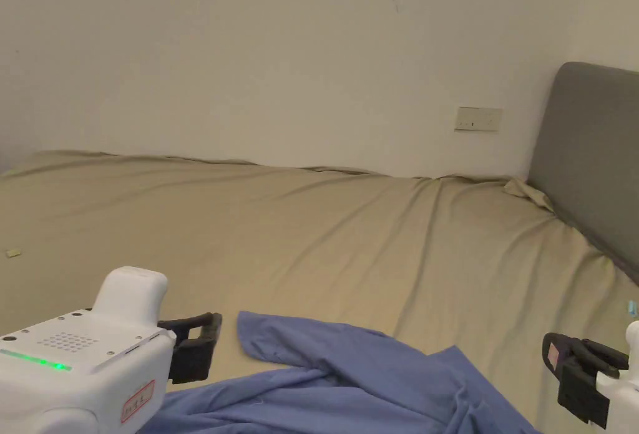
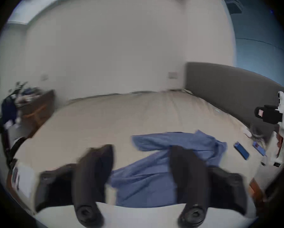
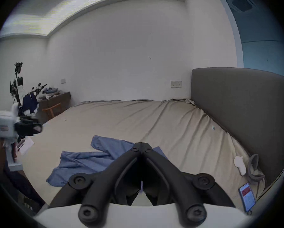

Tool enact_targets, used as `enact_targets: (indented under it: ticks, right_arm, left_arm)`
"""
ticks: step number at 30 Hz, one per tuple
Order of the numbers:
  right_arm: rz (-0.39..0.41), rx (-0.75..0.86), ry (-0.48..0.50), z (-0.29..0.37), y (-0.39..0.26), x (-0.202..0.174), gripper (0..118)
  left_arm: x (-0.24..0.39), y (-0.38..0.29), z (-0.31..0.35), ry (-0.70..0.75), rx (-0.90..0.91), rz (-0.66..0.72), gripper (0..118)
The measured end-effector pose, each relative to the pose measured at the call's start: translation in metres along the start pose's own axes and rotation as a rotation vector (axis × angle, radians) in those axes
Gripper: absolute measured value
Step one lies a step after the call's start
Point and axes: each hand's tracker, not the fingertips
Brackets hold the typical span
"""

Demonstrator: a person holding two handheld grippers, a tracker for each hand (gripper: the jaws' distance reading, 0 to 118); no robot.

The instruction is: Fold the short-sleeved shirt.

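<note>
I see one blue short-sleeved shirt (image 1: 349,385) lying crumpled on the near part of the bed (image 1: 349,236), which is covered by a tan sheet, with one sleeve spread toward the far left. My left tongs (image 2: 141,162) are held above the shirt's near left side with the jaws spread wide apart and nothing between them. My right tongs (image 3: 142,143) hang over the shirt's right side with the tips pressed together, gripping nothing. In the head view the left tongs (image 1: 209,329) sit at the near left and the right tongs (image 1: 555,351) at the near right, the shirt between them. A grey headboard (image 1: 593,161) stands along the right of the bed. One phone (image 3: 247,196) lies at the near right edge of the bed, close to one white wad (image 3: 239,165). No containers are in sight that I can make out.
</note>
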Motion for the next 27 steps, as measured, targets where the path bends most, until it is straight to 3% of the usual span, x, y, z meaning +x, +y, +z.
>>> enact_targets:
  ticks: [2,3,7,14,15,16,18,20,27]
  right_arm:
    - [-0.009,-0.017,-0.001,-0.005,-0.004,-0.004,2]
    - [-0.011,-0.023,-0.001,-0.007,-0.007,-0.006,2]
    - [0.007,-0.061,0.017,-0.014,-0.019,-0.017,2]
    - [0.052,-0.101,0.031,-0.033,-0.022,-0.028,2]
    - [0.057,-0.102,0.031,-0.037,-0.022,-0.028,2]
    - [0.059,-0.104,0.032,-0.041,-0.021,-0.028,2]
    - [0.063,-0.110,0.035,-0.049,-0.020,-0.027,2]
    - [0.070,-0.122,0.029,-0.056,-0.021,-0.025,2]
    - [0.066,-0.208,-0.019,-0.082,-0.037,-0.007,2]
  left_arm:
    - [-0.019,-0.021,0.024,0.106,0.036,0.023,16]
    - [-0.026,-0.028,0.031,0.144,0.034,0.050,6]
    - [-0.039,-0.056,0.052,0.215,0.037,0.218,0]
    - [-0.059,-0.048,-0.008,0.191,-0.042,0.207,0]
    - [-0.064,-0.045,-0.027,0.164,-0.075,0.202,7]
    - [-0.069,-0.042,-0.047,0.157,-0.113,0.207,29]
    - [-0.085,-0.039,-0.092,0.120,-0.238,0.244,118]
    - [-0.099,-0.045,-0.145,0.085,-0.442,0.289,118]
    - [-0.101,-0.098,-0.254,0.045,-0.720,0.384,118]
